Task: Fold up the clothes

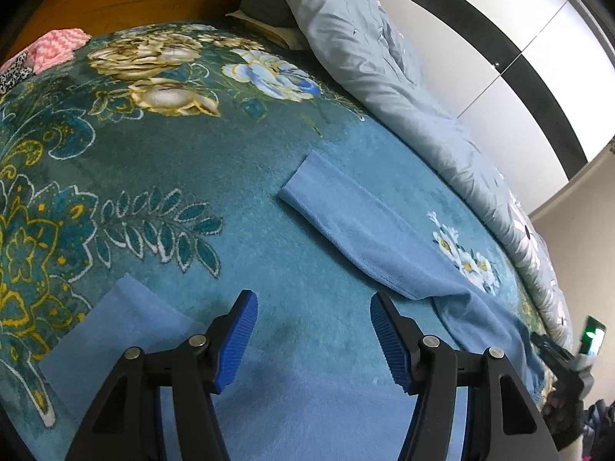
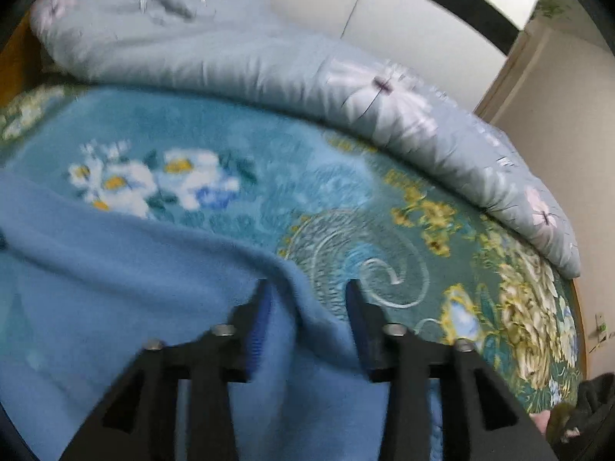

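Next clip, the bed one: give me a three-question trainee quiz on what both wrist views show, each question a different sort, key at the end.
1. True or false: the left tongs are shut on the light blue garment.
2. Multiple choice: the grey-blue quilt lies A) bunched along the bed's far edge, B) spread flat under the garment, C) on the floor.
3. Fill in: what lies between the open fingers of the right tongs is a raised ____ of the garment.

Key: 1 false, they are open above it; 2 A; 3 fold.
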`<action>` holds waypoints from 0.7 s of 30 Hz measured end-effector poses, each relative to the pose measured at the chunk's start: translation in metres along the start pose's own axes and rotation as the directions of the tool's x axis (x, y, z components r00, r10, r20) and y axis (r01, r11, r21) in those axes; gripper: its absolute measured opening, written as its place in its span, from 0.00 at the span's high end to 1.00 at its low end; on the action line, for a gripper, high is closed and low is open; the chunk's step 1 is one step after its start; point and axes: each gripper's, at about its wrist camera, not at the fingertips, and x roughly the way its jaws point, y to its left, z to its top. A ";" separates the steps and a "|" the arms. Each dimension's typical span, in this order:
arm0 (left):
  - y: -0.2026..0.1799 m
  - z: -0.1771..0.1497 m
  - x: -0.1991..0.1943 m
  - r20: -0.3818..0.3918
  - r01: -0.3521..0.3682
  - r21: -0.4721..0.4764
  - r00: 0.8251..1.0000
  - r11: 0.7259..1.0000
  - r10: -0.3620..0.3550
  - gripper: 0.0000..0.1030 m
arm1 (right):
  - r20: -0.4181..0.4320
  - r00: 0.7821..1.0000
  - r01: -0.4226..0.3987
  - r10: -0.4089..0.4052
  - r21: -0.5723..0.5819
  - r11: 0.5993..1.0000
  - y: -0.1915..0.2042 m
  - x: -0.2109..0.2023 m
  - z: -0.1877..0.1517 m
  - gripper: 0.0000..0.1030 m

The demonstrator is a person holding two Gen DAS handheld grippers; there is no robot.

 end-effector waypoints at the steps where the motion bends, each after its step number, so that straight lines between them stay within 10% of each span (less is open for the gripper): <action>1: 0.000 -0.001 0.000 -0.001 0.005 -0.001 1.000 1.000 -0.005 0.36 | 0.018 1.000 -0.004 0.003 0.021 1.000 -0.005 -0.013 -0.004 0.59; 14: -0.005 -0.024 -0.020 0.009 0.045 0.098 0.999 0.994 -0.046 0.36 | -0.037 0.998 -0.028 0.043 0.335 0.942 -0.088 -0.136 -0.202 0.53; 21: 0.018 -0.036 -0.050 0.125 -0.062 0.130 0.991 0.990 0.046 0.36 | -0.020 0.989 -0.116 0.144 0.492 0.863 -0.104 -0.135 -0.242 0.48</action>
